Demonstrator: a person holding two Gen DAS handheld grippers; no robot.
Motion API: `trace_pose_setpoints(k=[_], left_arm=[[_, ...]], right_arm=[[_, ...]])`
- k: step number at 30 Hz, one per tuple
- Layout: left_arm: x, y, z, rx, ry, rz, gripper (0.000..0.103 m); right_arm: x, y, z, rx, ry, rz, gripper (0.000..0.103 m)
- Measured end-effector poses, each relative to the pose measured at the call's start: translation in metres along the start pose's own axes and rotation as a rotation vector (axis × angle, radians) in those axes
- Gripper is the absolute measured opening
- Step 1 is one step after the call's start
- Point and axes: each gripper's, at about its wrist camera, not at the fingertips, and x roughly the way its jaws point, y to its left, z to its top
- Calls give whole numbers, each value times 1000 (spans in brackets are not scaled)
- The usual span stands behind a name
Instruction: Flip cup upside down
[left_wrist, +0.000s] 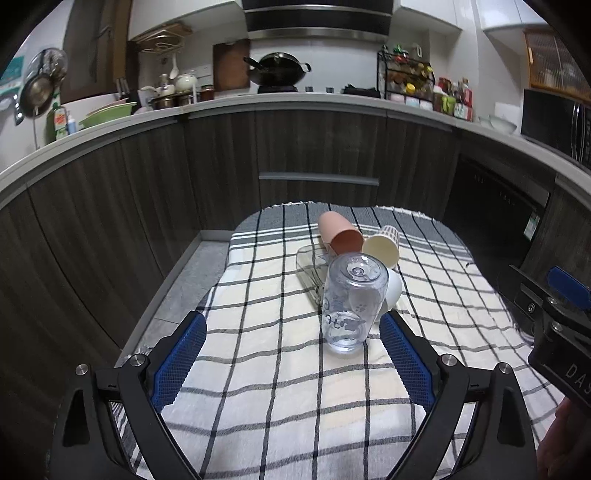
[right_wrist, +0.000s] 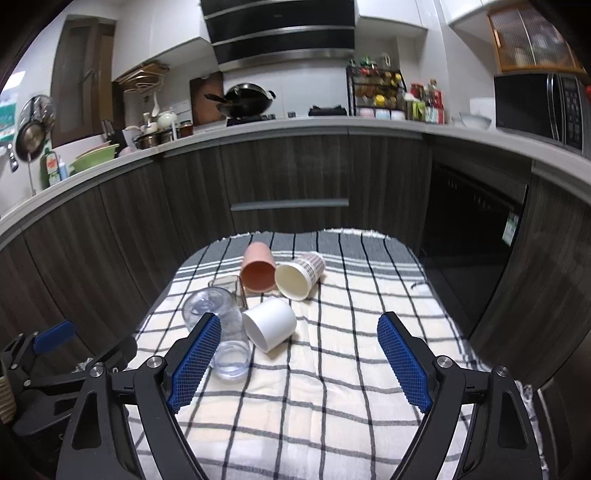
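Observation:
A clear plastic cup (left_wrist: 349, 302) stands upside down on the checked cloth (left_wrist: 280, 369), just ahead of my open, empty left gripper (left_wrist: 293, 336). Behind it lie a white cup (left_wrist: 393, 290), a pink cup (left_wrist: 340, 234), a cream checked cup (left_wrist: 382, 245) and a clear glass (left_wrist: 310, 258), all on their sides. In the right wrist view the clear cup (right_wrist: 221, 332) stands partly behind the left finger of my open, empty right gripper (right_wrist: 299, 343). The white cup (right_wrist: 269, 328), pink cup (right_wrist: 258, 271) and cream cup (right_wrist: 297, 277) lie ahead of it.
The cloth covers a small table (right_wrist: 436, 295) in front of dark wood cabinets (right_wrist: 288, 177) and a grey floor strip (left_wrist: 184, 284) at the left. The right gripper's body (left_wrist: 554, 314) is at the table's right edge. The left gripper's body (right_wrist: 55, 354) is at its left edge.

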Motion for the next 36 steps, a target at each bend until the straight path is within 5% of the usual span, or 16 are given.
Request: trace_pose_setpoints(k=[19, 36], left_arm=[[-43, 6, -3, -29, -58, -19, 96], [-47, 6, 0, -27, -71, -15, 96]], right_arm=[[-48, 11, 6, -46, -71, -97, 93], [-53, 14, 11, -56, -90, -100, 93]])
